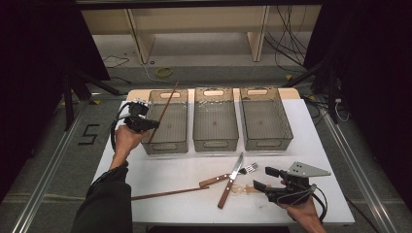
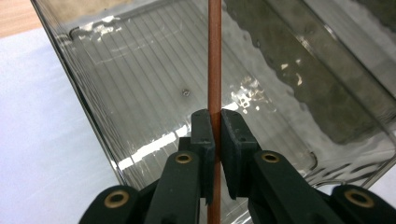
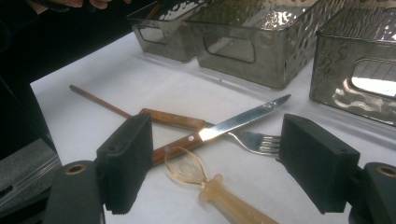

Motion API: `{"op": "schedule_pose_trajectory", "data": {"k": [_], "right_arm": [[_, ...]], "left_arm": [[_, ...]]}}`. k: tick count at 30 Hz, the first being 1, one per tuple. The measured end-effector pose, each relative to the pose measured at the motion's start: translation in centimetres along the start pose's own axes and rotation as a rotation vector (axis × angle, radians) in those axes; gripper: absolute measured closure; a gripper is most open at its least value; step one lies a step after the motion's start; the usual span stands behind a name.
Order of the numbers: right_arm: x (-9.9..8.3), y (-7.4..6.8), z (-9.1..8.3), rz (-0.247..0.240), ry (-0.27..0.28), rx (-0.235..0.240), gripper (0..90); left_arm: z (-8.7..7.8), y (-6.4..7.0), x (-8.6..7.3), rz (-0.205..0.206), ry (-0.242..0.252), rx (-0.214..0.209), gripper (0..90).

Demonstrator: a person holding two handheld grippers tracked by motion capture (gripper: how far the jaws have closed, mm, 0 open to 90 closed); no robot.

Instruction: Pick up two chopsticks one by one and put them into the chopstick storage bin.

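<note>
My left gripper (image 1: 153,124) is shut on a thin brown chopstick (image 1: 165,108) that slants up over the left grey bin (image 1: 165,147). In the left gripper view the jaws (image 2: 217,133) pinch the chopstick (image 2: 214,65) above that bin's ribbed floor (image 2: 140,79). My right gripper (image 1: 263,178) stands open near the table's front right. Between its jaws (image 3: 219,163) lies a translucent amber spoon (image 3: 205,182) on the white table. Just beyond it a wooden-handled knife (image 3: 233,123) crosses a wooden-handled fork (image 3: 259,141).
A middle bin (image 1: 215,144) and a right bin (image 1: 266,143) stand beside the left one in a row at the back. A second chopstick (image 1: 170,193) lies near the front edge, left of the knife (image 1: 232,178). The table's (image 1: 160,170) edges drop to the floor.
</note>
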State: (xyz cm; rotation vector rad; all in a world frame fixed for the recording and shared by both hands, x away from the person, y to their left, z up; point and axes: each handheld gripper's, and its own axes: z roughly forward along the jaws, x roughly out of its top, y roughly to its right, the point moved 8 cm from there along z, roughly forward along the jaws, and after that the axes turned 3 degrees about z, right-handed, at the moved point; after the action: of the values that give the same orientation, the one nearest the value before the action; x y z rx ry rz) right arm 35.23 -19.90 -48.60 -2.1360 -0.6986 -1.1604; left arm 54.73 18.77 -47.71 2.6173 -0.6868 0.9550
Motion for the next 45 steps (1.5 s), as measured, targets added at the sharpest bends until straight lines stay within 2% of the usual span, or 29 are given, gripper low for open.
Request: {"op": "schedule_pose_trajectory", "data": {"k": [7, 10, 15, 17, 20, 25, 27, 31, 36, 38, 40, 45], "right_arm": [[0.0, 0.0, 0.0, 0.001, -0.002, 0.001, 27.2], [0.0, 0.0, 0.0, 0.001, 0.0, 0.001, 27.2], [0.0, 0.0, 0.0, 0.009, 0.0, 0.002, 27.2], [0.0, 0.0, -0.1, 0.01, 0.0, 0.003, 27.2], [0.0, 0.0, 0.0, 0.01, -0.001, 0.003, 27.2], [0.0, 0.0, -0.1, 0.008, 0.0, 0.002, 27.3], [0.0, 0.0, -0.1, 0.007, 0.002, 0.0, 27.2], [0.0, 0.0, -0.1, 0.005, 0.003, 0.0, 27.2], [0.1, -0.1, -0.1, 0.001, 0.004, 0.001, 27.2], [0.0, -0.1, -0.1, 0.001, 0.002, 0.001, 27.2], [0.1, -0.2, -0.1, -0.001, 0.004, 0.001, 27.2], [0.2, -0.3, -0.2, -0.004, 0.009, 0.003, 27.2]], "left_arm": [[0.8, -0.3, -0.7, -0.025, -0.034, 0.001, 83.3], [1.0, -0.6, -0.9, -0.049, -0.039, 0.01, 82.2], [0.5, -0.4, -0.7, -0.082, -0.018, -0.01, 63.0], [-0.1, -0.2, -0.5, -0.091, -0.012, -0.032, 53.6], [-1.2, 0.7, -0.4, -0.059, 0.004, -0.051, 43.5], [-3.8, 3.2, -0.7, 0.035, 0.031, -0.102, 30.0], [-4.9, 4.3, -1.1, 0.085, 0.038, -0.116, 26.5], [-6.4, 6.1, -2.5, 0.14, 0.037, -0.142, 23.7], [-7.2, 7.6, -4.6, 0.193, 0.022, -0.161, 21.7], [-7.3, 8.0, -5.4, 0.214, -0.003, -0.164, 21.9], [-7.4, 8.2, -6.1, 0.222, -0.014, -0.148, 21.1], [-7.8, 8.9, -7.7, 0.26, -0.07, -0.154, 20.7]]}}
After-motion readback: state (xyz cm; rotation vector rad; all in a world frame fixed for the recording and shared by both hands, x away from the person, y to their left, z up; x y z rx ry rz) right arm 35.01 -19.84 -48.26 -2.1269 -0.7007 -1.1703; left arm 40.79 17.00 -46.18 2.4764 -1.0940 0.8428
